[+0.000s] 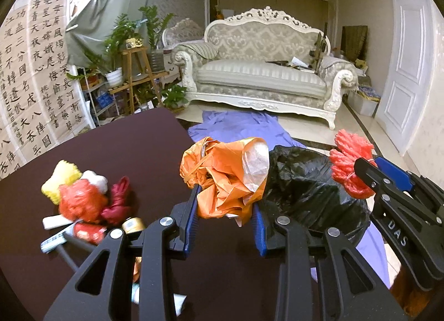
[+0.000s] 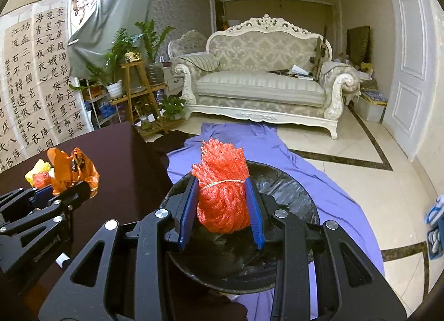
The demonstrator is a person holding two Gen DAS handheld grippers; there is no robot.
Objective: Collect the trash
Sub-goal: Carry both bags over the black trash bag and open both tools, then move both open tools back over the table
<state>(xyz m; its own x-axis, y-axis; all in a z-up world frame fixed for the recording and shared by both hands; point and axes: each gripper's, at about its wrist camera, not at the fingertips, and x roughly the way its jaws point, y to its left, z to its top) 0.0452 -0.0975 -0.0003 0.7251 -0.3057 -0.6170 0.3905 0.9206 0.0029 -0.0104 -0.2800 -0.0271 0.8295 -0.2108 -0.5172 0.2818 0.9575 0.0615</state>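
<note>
My right claw (image 2: 221, 204) clamped on bundled red foam netting (image 2: 222, 190), held directly over black-lined round bin (image 2: 291, 190) w/ mouth below, so it should drop in. Left claw (image 1: 224, 210) pinches crumpled orange plastic bag (image 1: 222, 179), lifted off dark table (image 1: 133, 148); more scraps (image 1: 83, 196) left of it.

"DAS" on right tongs (image 1: 369, 179)

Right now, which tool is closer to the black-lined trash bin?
Right. The right tool, holding red netting, hangs over the bin; the left tool, holding an orange bag, is over the table beside it.
</note>
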